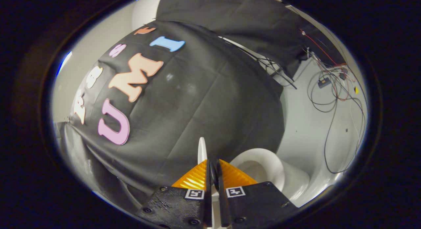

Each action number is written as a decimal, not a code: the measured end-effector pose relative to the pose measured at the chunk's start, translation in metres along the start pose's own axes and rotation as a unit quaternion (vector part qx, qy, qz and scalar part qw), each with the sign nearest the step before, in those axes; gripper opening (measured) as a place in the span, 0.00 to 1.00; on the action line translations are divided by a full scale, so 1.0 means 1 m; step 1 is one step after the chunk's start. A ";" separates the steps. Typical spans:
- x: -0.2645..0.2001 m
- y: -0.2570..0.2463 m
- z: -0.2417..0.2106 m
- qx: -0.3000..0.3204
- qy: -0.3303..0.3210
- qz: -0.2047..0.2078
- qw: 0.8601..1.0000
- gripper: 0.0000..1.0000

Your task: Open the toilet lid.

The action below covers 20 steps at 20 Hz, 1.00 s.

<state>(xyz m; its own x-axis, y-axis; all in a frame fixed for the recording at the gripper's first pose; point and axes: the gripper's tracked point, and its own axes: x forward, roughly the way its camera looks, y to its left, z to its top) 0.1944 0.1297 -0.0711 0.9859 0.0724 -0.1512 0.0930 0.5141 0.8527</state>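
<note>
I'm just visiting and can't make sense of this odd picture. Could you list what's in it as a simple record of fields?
setting: booth with a black cloth wall and white floor
claw: fingers nearly closed on the thin white toilet lid, seen edge-on and raised
toilet bowl: white, open, just beyond the fingers to one side
cables: loose on the floor beyond the toilet
task state: lid appears lifted

My gripper [213, 166] has 2 wedge-shaped fingers [194, 178] with ribbed inner faces, tapering toward 12 o'clock. Each sits on a black, rough-textured block with dark screws along its outer edge. 2 small square black-and-white markers sit on the blocks, 1 at 11 o'clock, 1 at 1 o'clock.
</note>
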 end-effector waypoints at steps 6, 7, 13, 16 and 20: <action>0.004 0.094 -0.003 -0.084 -0.003 0.061 0.995 0.10; 0.004 0.107 -0.005 -0.093 -0.003 0.069 0.993 0.11; -0.011 0.168 -0.039 -0.189 0.009 0.111 0.976 0.12; -0.013 0.191 -0.055 -0.242 0.018 0.127 0.962 0.13; -0.016 0.227 -0.079 -0.317 0.029 0.150 0.936 0.14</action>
<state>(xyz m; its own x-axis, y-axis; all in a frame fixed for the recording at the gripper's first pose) 0.1888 0.3129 0.0854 0.9434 0.3316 0.0045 -0.3061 0.8655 0.3966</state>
